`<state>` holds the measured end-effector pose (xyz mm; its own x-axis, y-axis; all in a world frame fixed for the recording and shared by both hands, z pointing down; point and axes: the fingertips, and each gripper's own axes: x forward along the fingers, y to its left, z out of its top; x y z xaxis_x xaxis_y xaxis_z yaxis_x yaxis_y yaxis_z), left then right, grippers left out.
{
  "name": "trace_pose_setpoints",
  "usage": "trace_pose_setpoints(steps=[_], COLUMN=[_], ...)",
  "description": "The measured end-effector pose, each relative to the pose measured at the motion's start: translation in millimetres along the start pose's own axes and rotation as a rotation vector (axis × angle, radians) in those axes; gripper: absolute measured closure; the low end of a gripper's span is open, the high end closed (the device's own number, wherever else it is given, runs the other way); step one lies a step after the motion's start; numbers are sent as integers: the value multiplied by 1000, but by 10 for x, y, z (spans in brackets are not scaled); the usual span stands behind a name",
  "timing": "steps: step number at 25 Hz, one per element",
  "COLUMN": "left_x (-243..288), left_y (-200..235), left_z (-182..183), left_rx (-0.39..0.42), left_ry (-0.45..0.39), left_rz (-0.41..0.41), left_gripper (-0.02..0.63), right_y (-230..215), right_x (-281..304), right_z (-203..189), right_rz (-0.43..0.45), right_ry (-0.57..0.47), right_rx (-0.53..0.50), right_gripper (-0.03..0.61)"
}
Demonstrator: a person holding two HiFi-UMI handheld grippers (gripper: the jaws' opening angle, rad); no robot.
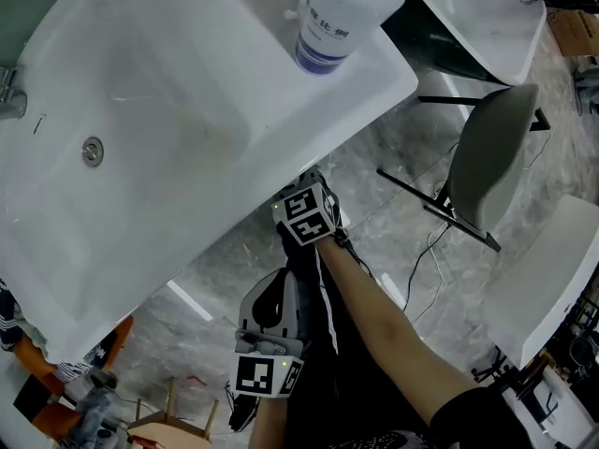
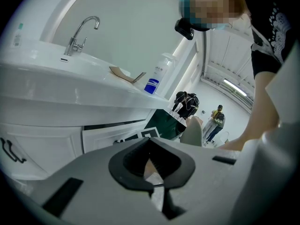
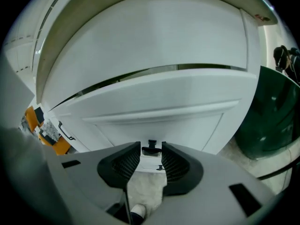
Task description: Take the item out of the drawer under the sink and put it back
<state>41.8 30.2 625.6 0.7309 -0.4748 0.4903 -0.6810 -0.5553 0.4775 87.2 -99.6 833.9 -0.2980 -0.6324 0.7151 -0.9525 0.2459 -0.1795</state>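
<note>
Under the white sink (image 1: 187, 129) is a white drawer front (image 3: 159, 102) with a small black handle (image 3: 151, 149) and a thin dark gap along its top. My right gripper (image 3: 151, 154) points straight at this drawer. Its jaws stand apart with the handle between the fingertips, and I see no firm squeeze on it. From the head view, the right gripper's marker cube (image 1: 306, 215) sits at the sink's front edge and the fingertips are hidden beneath it. My left gripper (image 2: 150, 142) hangs lower and nearer my body, shut and empty. No item from the drawer is in sight.
A clear bottle with a blue label (image 1: 342, 12) stands on the sink's right corner, and a chrome faucet (image 2: 79, 34) rises at the back. A grey chair (image 1: 491, 152) stands to the right on the marble floor. A dark green object (image 3: 272, 116) is right of the cabinet.
</note>
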Motion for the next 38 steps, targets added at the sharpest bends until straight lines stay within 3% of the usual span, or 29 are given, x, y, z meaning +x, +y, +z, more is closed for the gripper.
trace_pose_setpoints(steps=[16, 38], left_x=[24, -16], left_y=[28, -92], left_z=[50, 53], left_rx=[-27, -5], left_ry=[-15, -19], left_rz=[17, 7], left_gripper=[614, 614], right_y=[-31, 55], right_x=[59, -576], right_z=[-32, -765], right_rz=[-6, 1], right_ry=[-30, 1], right_rx=[-22, -7], right_gripper=[443, 443])
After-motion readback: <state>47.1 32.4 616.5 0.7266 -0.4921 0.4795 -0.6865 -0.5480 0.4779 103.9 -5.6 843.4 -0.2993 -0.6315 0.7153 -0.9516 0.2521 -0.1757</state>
